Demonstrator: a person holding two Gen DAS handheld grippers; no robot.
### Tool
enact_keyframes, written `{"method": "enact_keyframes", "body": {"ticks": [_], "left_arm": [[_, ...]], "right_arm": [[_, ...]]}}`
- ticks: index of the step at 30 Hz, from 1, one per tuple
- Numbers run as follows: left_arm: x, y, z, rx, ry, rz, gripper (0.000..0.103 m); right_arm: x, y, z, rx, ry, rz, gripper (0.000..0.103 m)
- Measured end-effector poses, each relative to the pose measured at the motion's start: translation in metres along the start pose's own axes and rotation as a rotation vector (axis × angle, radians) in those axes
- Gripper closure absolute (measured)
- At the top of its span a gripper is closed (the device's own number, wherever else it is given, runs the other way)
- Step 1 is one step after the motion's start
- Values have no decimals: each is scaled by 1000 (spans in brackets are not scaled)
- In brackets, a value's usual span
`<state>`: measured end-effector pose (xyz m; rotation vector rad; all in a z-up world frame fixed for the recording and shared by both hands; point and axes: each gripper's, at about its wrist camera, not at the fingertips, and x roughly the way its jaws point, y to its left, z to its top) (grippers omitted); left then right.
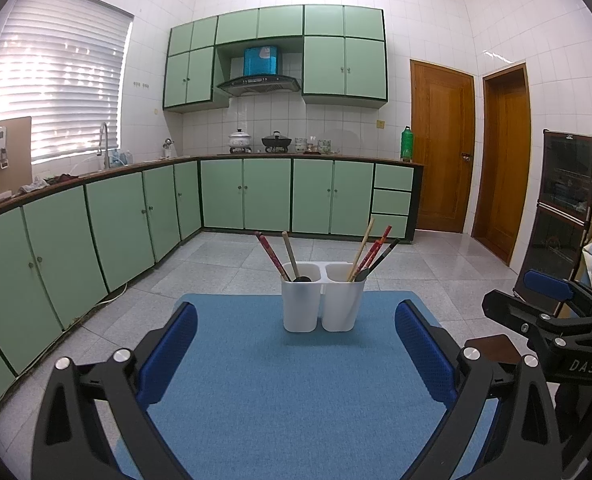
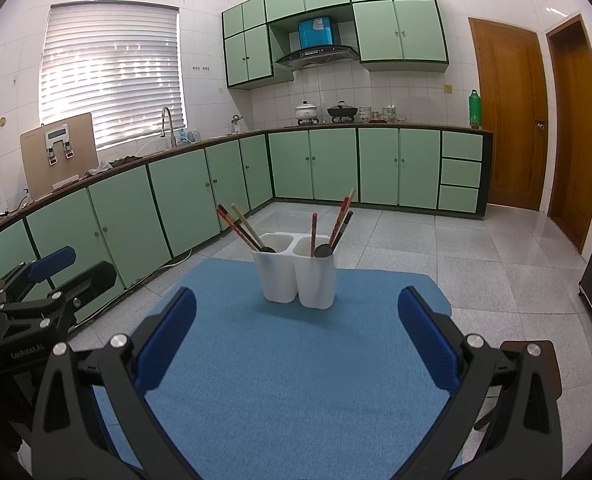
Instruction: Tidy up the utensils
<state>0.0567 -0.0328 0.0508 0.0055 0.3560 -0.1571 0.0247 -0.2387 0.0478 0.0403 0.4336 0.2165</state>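
Note:
A white two-compartment utensil holder [image 1: 323, 299] [image 2: 298, 274] stands on a blue mat [image 1: 275, 380] [image 2: 296, 360]. Its left compartment holds red chopsticks [image 1: 271, 255] and a black spoon with a wooden handle [image 1: 291, 258]. Its right compartment holds wooden and red chopsticks [image 1: 370, 254] and a dark spoon [image 1: 378, 264]. My left gripper [image 1: 296, 316] is open and empty, well short of the holder. My right gripper [image 2: 296, 300] is open and empty, also short of the holder. Each gripper shows at the edge of the other's view.
The mat lies on a small table above a grey tiled floor [image 1: 436, 264]. Green cabinets [image 1: 135, 216] run along the left and back walls. Two wooden doors [image 1: 442, 144] and a dark cabinet [image 1: 564, 216] stand at the right.

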Motion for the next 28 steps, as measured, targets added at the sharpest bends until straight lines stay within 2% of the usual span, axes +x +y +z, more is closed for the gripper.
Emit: {"method": "enact_keyframes", "body": {"ticks": [28], "left_arm": [[4, 2, -2, -3, 15, 7, 6]], "right_arm": [[7, -5, -8, 6, 10, -5, 5]]}}
